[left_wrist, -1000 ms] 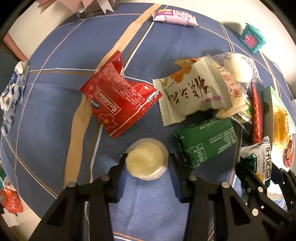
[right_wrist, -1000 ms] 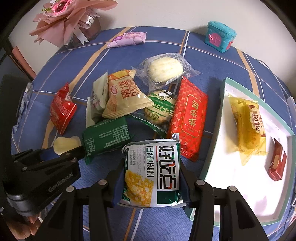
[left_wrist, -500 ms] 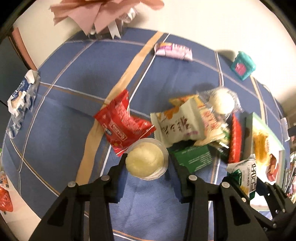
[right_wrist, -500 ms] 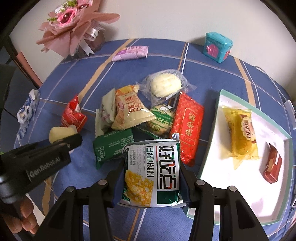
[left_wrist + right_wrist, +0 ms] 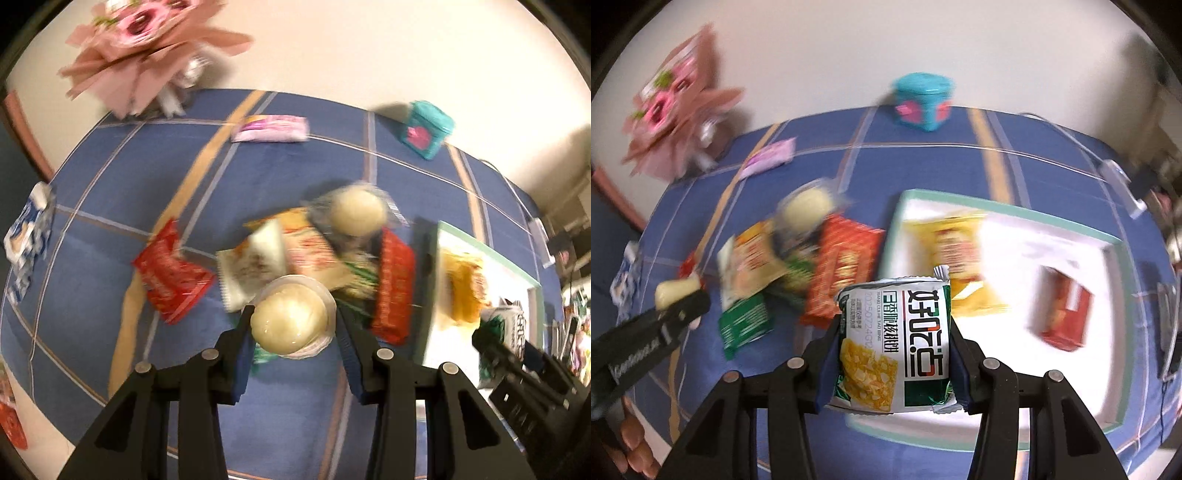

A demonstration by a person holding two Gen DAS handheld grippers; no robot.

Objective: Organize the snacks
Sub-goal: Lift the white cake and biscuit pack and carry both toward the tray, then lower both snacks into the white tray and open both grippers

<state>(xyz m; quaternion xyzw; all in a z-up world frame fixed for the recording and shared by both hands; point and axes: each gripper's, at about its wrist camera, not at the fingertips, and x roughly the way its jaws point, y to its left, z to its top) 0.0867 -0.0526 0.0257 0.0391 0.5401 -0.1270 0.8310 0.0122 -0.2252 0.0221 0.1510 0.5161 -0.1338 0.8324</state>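
Observation:
My left gripper [image 5: 295, 332] is shut on a pale yellow jelly cup [image 5: 291, 319] and holds it up above the snack pile. My right gripper [image 5: 894, 350] is shut on a white and green snack packet [image 5: 897, 343] and holds it over the near left edge of the white tray [image 5: 1008, 236]. The tray holds a yellow packet [image 5: 956, 251] and a red box [image 5: 1067, 314]. The pile on the blue cloth has a red packet [image 5: 846, 269], a green packet [image 5: 746, 325], a wrapped round bun [image 5: 356, 214] and others. The left gripper also shows in the right wrist view [image 5: 679, 306].
A teal box [image 5: 923, 99] and a pink bouquet [image 5: 147, 48] stand at the back by the wall. A purple packet [image 5: 271, 129] lies at the back. A small red packet [image 5: 168, 273] lies left of the pile. A blue and white wrapper [image 5: 27, 243] is at the left edge.
Both grippers have risen and swung right with their loads. The right gripper's packet has gone from beside the tray to over its edge. The jelly cup is lifted off the cloth.

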